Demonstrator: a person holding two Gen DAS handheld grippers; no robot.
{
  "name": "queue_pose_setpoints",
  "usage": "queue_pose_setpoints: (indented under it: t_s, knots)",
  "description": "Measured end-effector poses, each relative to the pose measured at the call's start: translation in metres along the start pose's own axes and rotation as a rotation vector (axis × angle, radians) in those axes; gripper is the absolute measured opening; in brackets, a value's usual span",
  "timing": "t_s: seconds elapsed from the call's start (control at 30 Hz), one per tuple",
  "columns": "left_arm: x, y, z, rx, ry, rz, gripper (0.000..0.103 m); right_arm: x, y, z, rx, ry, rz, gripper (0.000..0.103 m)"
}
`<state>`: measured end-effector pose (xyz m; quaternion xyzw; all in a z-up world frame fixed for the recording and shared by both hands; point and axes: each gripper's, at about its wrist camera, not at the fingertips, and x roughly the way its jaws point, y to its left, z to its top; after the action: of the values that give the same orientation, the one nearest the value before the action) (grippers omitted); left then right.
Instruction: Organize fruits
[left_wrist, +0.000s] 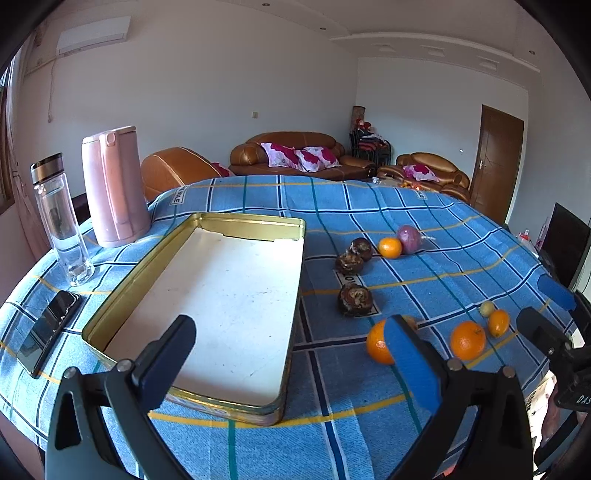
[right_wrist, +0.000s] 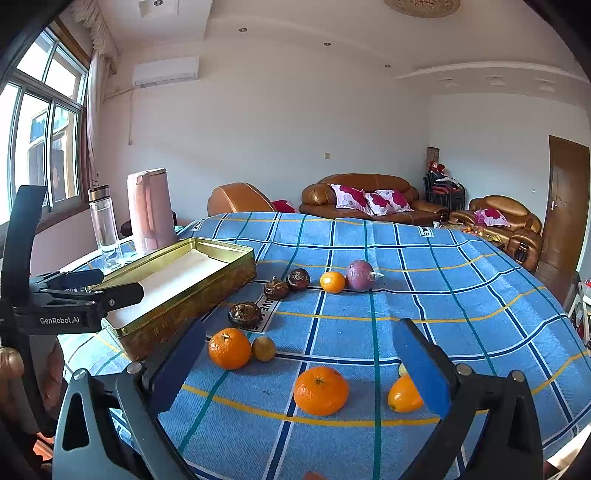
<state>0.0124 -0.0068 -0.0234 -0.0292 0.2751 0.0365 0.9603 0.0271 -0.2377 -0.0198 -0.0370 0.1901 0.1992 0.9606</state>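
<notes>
The fruits lie loose on the blue checked tablecloth (right_wrist: 461, 295), none of them in the gold tin tray (left_wrist: 236, 221). The right gripper (right_wrist: 301, 373) stands wide open above the cloth and holds nothing. Between its two blue pads, a little ahead, sits a big orange (right_wrist: 320, 390). A smaller orange fruit (right_wrist: 402, 395) is partly hidden behind the right pad, with a small pale fruit (right_wrist: 402, 369) just beyond it. Ahead and to the left of this gripper lies another orange (right_wrist: 229, 348), touching a small brownish fruit (right_wrist: 263, 348). Farther ahead are three dark wrinkled fruits (right_wrist: 244, 314), then a small orange (right_wrist: 332, 281) touching a purple fruit (right_wrist: 360, 275).

The left gripper (left_wrist: 291, 352) is also fully open and grasps nothing. Its left pad hangs over the near end of the tray, which is lined white inside and has no fruit in it. Its right pad covers part of an orange (left_wrist: 376, 347) that lies on the cloth just right of the tray. The dark fruits are ahead of this gripper, right of the tray.

Beyond the tray on the left stand a pink kettle (left_wrist: 112, 192) and a clear bottle (left_wrist: 61, 218), and a phone (left_wrist: 48, 332) lies flat beside the tray. Behind the table there are brown sofas (right_wrist: 369, 199) with flowered cushions and a window (right_wrist: 44, 147).
</notes>
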Motion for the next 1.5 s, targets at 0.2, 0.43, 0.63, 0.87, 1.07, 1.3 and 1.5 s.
queue_pose_setpoints:
  t_s: [0.2,0.43,0.63,0.87,1.07,1.3,1.5]
  knots:
    - [0.003,-0.004,-0.002,0.029,0.007,0.020,0.103,0.004,-0.005,-0.002,0.037,0.021,0.013,0.102]
    - [0.005,-0.005,-0.005,0.027,0.011,0.020,0.103,0.006,-0.006,-0.005,0.037,0.032,0.017,0.102]
    - [0.008,-0.003,-0.007,0.025,0.018,0.017,0.103,0.007,-0.005,-0.006,0.033,0.037,0.023,0.102]
    - [0.009,-0.002,-0.007,0.026,0.018,0.016,0.103,0.009,-0.002,-0.007,0.025,0.042,0.024,0.102]
    - [0.009,-0.002,-0.008,0.026,0.017,0.014,0.103,0.009,-0.001,-0.007,0.024,0.042,0.023,0.102]
    - [0.008,-0.006,-0.008,0.033,0.015,0.012,0.103,0.010,-0.002,-0.008,0.025,0.041,0.021,0.102]
    - [0.010,-0.010,-0.007,0.047,0.013,0.009,0.103,0.013,-0.001,-0.007,0.011,0.041,0.019,0.102]
